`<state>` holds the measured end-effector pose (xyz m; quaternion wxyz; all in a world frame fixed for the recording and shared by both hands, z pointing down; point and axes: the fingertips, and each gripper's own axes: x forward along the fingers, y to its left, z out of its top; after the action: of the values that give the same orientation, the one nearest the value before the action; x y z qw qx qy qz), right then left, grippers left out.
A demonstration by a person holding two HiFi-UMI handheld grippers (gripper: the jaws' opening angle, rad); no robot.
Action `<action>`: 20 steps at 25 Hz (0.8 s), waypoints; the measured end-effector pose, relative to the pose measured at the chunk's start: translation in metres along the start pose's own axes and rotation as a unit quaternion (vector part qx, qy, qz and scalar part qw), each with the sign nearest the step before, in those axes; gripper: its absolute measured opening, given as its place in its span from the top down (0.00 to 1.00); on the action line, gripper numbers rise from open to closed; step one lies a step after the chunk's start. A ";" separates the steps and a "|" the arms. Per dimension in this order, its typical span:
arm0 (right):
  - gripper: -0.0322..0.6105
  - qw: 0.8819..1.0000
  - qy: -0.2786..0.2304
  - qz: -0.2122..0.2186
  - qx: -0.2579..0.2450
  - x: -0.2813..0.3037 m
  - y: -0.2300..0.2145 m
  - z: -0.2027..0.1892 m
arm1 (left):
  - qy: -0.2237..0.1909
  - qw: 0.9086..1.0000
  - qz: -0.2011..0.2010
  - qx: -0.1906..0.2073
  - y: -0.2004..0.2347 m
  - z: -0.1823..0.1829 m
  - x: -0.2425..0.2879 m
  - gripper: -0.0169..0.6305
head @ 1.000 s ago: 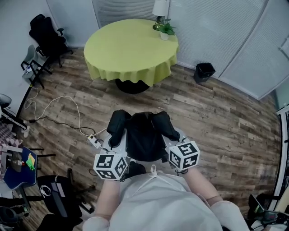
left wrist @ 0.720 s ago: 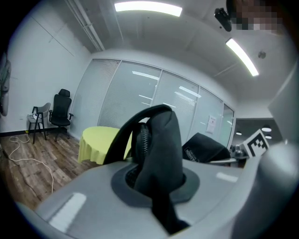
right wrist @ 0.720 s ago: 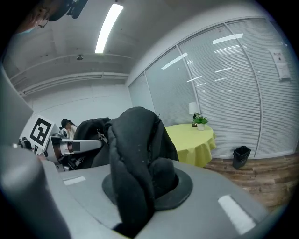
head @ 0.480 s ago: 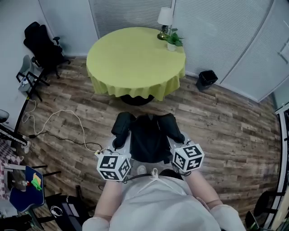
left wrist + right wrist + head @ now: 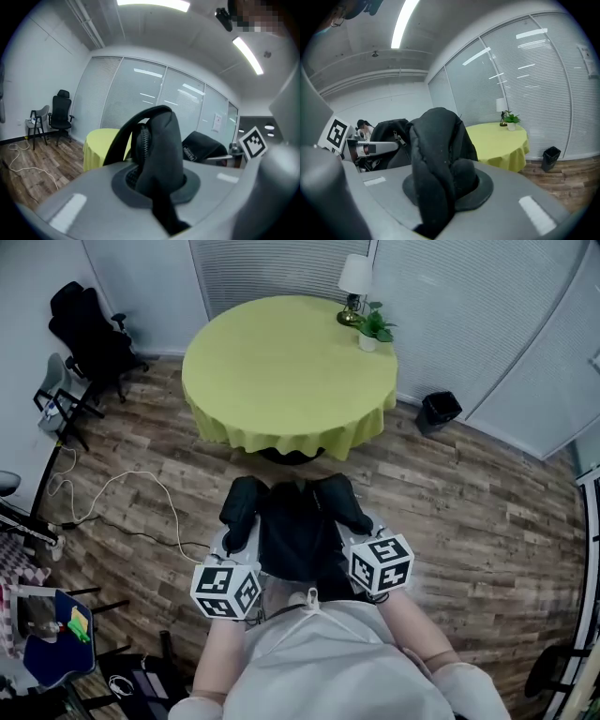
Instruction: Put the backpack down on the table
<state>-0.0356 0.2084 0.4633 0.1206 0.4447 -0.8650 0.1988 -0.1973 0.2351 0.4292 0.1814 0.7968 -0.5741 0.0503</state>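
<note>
Short of the round table with the yellow-green cloth (image 5: 281,371), our left gripper (image 5: 157,190) and right gripper (image 5: 438,192) are each pinched nearly closed on a strap (image 5: 159,140) of the black fabric backpack (image 5: 298,531), which hangs between them. We should hold both grips firm, carry it level past the table's near edge, and lower it short of the white lamp (image 5: 353,276) and potted plant (image 5: 375,331) at its far rim.

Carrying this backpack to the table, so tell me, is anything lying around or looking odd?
A white cable snakes loose across the floor at left, a trip risk. The table looks tidy: lamp and plant upright at its far edge.
</note>
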 end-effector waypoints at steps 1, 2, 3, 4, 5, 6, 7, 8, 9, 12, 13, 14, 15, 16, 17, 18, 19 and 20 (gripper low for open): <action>0.89 1.000 0.000 0.005 -0.001 0.007 -0.007 0.004 | -0.001 1.000 0.004 -0.001 0.002 0.003 0.009 0.94; 0.89 1.000 -0.001 0.010 -0.003 0.015 -0.014 0.008 | -0.002 1.000 0.009 -0.002 0.003 0.005 0.019 0.94; 0.89 1.000 -0.002 0.015 -0.004 0.023 -0.022 0.013 | -0.004 1.000 0.014 -0.004 0.005 0.009 0.030 0.94; 0.89 1.000 -0.003 0.020 -0.006 0.031 -0.032 0.018 | -0.005 1.000 0.018 -0.005 0.006 0.012 0.042 0.94; 0.89 1.000 -0.003 0.024 -0.008 0.039 -0.043 0.024 | -0.007 1.000 0.022 -0.007 0.006 0.015 0.055 0.94; 0.89 1.000 -0.003 0.028 -0.009 0.048 -0.055 0.030 | -0.008 1.000 0.025 -0.008 0.005 0.019 0.070 0.94; 0.89 0.999 -0.002 0.031 -0.011 0.057 -0.068 0.038 | -0.008 1.000 0.028 -0.009 0.005 0.024 0.085 0.94; 0.89 0.999 -0.001 0.035 -0.013 0.067 -0.081 0.046 | -0.008 0.999 0.031 -0.010 0.004 0.028 0.101 0.94; 0.89 0.999 0.000 0.039 -0.015 0.076 -0.094 0.054 | -0.008 0.999 0.034 -0.012 0.003 0.033 0.117 0.94; 0.89 0.998 0.001 0.052 -0.021 0.101 -0.133 0.079 | -0.010 0.999 0.044 -0.015 0.000 0.048 0.164 0.94; 0.89 0.998 -0.001 0.056 -0.022 0.110 -0.146 0.088 | -0.013 0.999 0.047 -0.015 -0.001 0.055 0.179 0.94; 0.89 0.998 -0.003 0.061 -0.023 0.118 -0.157 0.097 | -0.015 0.998 0.052 -0.015 -0.001 0.061 0.194 0.94; 0.89 0.998 -0.004 0.066 -0.025 0.127 -0.168 0.105 | -0.017 0.998 0.056 -0.016 -0.002 0.067 0.207 0.94; 0.89 0.997 -0.004 0.071 -0.027 0.134 -0.179 0.113 | -0.019 0.998 0.060 -0.018 -0.003 0.072 0.220 0.94; 0.89 0.997 -0.003 0.076 -0.031 0.141 -0.191 0.121 | -0.021 0.998 0.063 -0.022 -0.005 0.077 0.234 0.94; 0.89 0.996 -0.002 0.081 -0.035 0.147 -0.204 0.129 | -0.023 0.997 0.065 -0.028 -0.008 0.083 0.248 0.94; 0.89 0.996 -0.003 0.084 -0.040 0.152 -0.217 0.137 | -0.026 0.997 0.065 -0.036 -0.011 0.089 0.262 0.94; 0.89 0.995 -0.004 0.087 -0.045 0.157 -0.230 0.146 | -0.029 0.997 0.063 -0.042 -0.014 0.095 0.275 0.93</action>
<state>0.0572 -0.0912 0.4483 0.1192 0.3631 -0.9088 0.1674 -0.1041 -0.0408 0.4169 0.1940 0.7517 -0.6302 0.0144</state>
